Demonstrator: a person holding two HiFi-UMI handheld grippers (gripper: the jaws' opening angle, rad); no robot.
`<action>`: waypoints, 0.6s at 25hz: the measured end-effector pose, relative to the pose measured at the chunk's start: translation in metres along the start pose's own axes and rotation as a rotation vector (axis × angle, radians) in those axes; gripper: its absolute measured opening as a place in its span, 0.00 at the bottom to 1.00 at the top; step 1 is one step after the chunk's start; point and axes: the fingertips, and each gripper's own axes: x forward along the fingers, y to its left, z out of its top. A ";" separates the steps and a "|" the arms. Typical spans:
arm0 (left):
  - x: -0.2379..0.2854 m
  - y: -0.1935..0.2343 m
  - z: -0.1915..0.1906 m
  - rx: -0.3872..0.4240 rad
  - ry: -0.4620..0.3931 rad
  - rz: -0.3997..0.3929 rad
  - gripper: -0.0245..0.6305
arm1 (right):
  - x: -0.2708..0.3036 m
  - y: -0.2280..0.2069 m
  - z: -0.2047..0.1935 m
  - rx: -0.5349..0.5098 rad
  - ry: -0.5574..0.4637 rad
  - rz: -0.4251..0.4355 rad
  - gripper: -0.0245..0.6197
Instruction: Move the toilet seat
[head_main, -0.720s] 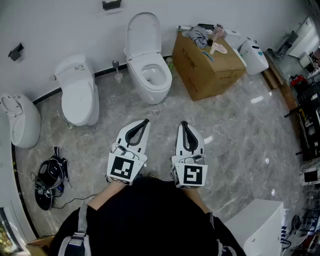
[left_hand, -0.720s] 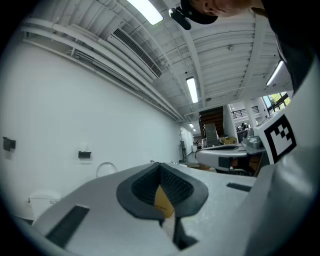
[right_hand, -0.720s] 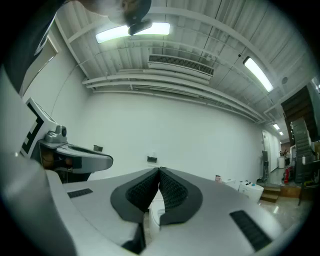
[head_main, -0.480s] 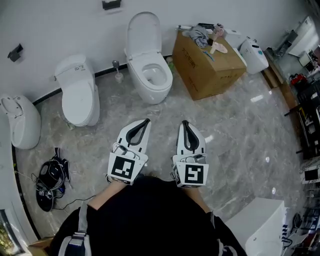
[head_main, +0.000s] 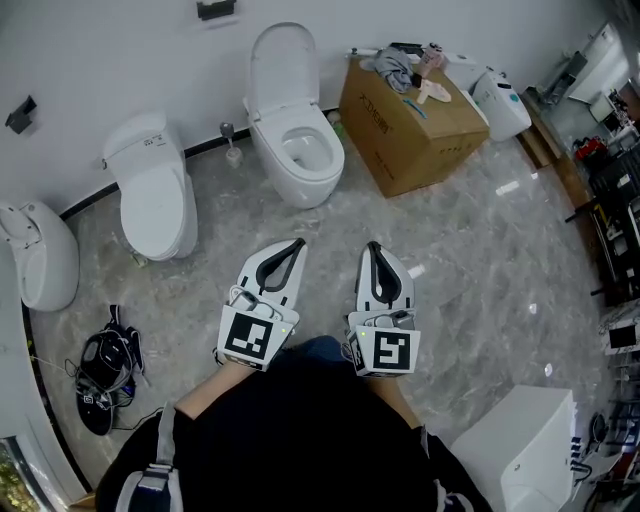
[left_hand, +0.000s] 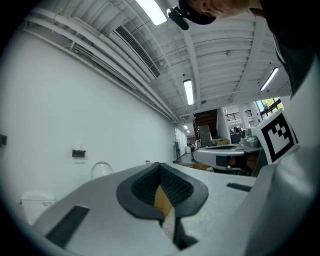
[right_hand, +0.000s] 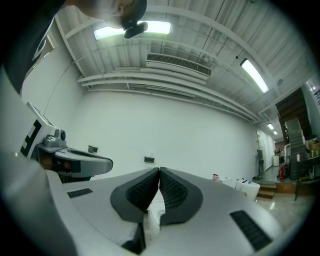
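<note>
Grey marble floor (head_main: 480, 260) is spreading out beneath and ahead of both pairs of jaws, bare between them and the white wall.

Since a moment ago little is changing. The left gripper (head_main: 290, 245) and the right gripper (head_main: 372, 247) are keeping side by side and roughly level, well short of everything. The row of toilets and the cardboard box (head_main: 415, 120) are sliding slightly in the head view, and a bit of blue trouser leg (head_main: 322, 347) is now showing between the grippers, so the person is probably starting to step forward.

Both pairs of jaws are pressing together with nothing between them, as the left gripper (left_hand: 161, 167) and the right gripper (right_hand: 159, 171) show in their own views.

For the task, this is looking like the approach only. The open toilet (head_main: 300, 175) is standing well ahead of the jaws, slightly toward the left pair, with its lid (head_main: 285, 65) raised against the wall. The toilet seat (head_main: 270, 140) is apparently lying down on the bowl, untouched; I cannot tell this for certain.

Farther left of the left jaws a closed toilet (head_main: 155, 195) is standing, and another white toilet (head_main: 40, 250) beyond it. The box is sitting ahead and right of the right jaws. A dark bundle with a cable (head_main: 100, 375) is lying well left of the left gripper.
</note>
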 end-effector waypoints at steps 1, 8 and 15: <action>0.001 0.002 -0.001 0.008 -0.006 -0.009 0.05 | 0.000 0.002 -0.003 0.005 0.007 -0.004 0.08; 0.016 0.016 -0.017 -0.035 0.023 -0.014 0.05 | 0.016 -0.002 -0.017 0.015 0.024 -0.009 0.08; 0.071 0.037 -0.015 -0.017 -0.009 -0.011 0.05 | 0.070 -0.030 -0.029 0.018 0.013 0.013 0.08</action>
